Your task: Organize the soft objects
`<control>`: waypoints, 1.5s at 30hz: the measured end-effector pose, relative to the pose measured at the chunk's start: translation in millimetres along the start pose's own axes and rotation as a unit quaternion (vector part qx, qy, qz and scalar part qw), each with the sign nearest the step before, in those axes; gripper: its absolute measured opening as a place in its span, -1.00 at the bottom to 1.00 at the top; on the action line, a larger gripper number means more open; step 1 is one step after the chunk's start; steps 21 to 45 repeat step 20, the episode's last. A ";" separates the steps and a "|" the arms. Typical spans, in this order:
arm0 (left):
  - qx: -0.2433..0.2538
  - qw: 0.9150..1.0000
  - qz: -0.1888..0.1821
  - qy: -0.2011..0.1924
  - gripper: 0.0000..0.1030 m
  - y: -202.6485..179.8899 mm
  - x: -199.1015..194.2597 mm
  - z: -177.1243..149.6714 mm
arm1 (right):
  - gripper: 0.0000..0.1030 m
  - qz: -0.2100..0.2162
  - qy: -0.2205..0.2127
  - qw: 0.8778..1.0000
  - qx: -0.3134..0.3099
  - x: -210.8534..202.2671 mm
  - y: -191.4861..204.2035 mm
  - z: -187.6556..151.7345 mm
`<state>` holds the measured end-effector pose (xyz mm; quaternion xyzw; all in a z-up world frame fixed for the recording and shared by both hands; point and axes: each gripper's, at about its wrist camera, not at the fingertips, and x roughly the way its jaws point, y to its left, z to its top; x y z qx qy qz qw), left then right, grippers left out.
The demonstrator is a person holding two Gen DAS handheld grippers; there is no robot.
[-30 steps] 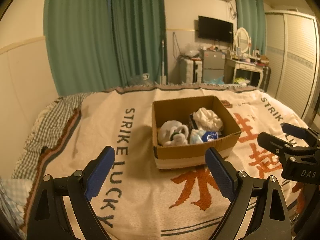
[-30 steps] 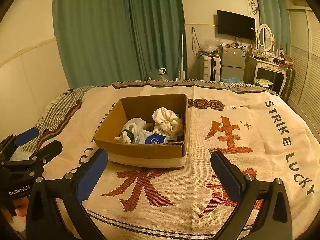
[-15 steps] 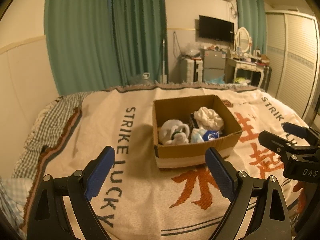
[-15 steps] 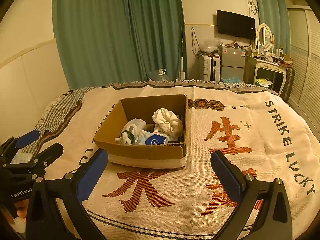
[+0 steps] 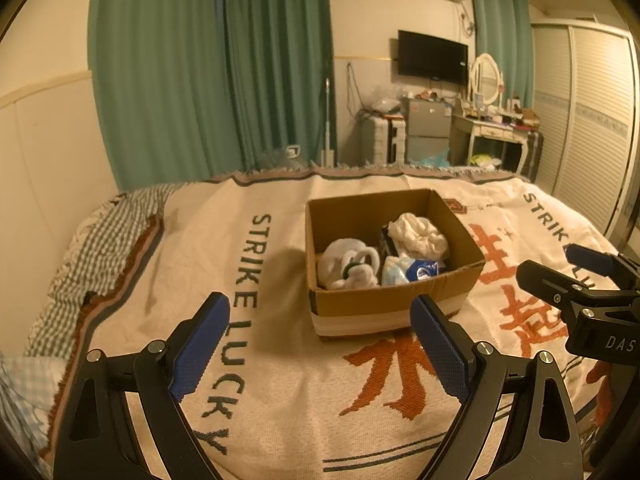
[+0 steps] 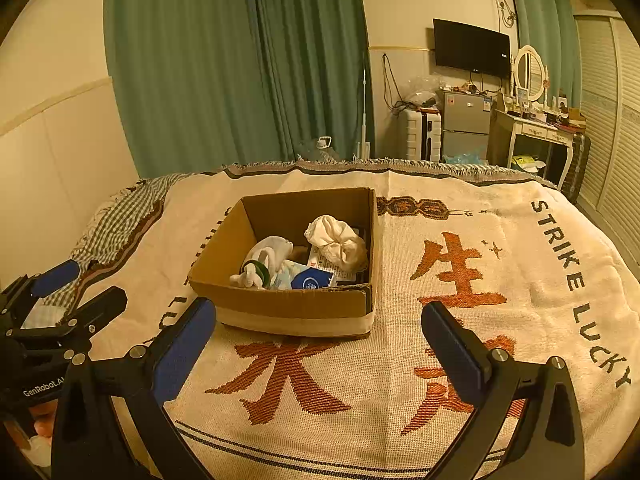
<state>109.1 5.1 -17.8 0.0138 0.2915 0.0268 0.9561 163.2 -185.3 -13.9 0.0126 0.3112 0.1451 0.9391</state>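
- Soft objects all inside cardboard box (image 5: 394, 304), mid-bed on woven blanket (image 5: 288, 400); none seen loose on blanket.
- Far left in left wrist view: checked sheet (image 5: 100, 240) at blanket edge, well apart from box.
- Left tongs (image 5: 320, 344) spread wide, empty, held short of box near wall; box sits slightly right of their centreline.
- Box contents, left to right: white plush toy (image 5: 348, 264) with dark green ring, pale plastic packet (image 5: 396, 270), blue-and-white pouch (image 5: 424, 269), crumpled cream cloth (image 5: 418, 236) toward back right.
- Right tongs (image 6: 320, 344) likewise wide and empty, short of box, box slightly left of centreline; left tongs visible at far left of that view.
- Judgement: task near start or near end; cannot tell which from contents alone.
- Risk: items packed touching; a pinch on plush may snag packet or pouch and drag it out.
- Risk: cloth limp; shallow pinch likely to slip or unroll on lift.
- Risk: light box on soft bed; finger catching rim could tip or skid it.
- Risk: both tongs converging on one box may collide.
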 end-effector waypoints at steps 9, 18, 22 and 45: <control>-0.001 1.000 0.002 0.000 0.80 1.6 1.5 -1.4 | 1.00 0.000 0.000 1.000 0.002 1.0 0.1 -0.1; 0.007 1.000 0.003 -0.004 0.80 -1.2 1.3 -2.9 | 1.00 -0.001 0.001 1.000 0.003 1.5 -0.4 -0.6; 0.004 1.000 0.003 -0.002 0.80 -1.8 1.5 -2.8 | 1.00 -0.001 0.001 1.000 0.004 1.9 -1.2 -0.8; 0.004 1.000 0.003 -0.002 0.80 -1.8 1.5 -2.8 | 1.00 -0.001 0.001 1.000 0.004 1.9 -1.2 -0.8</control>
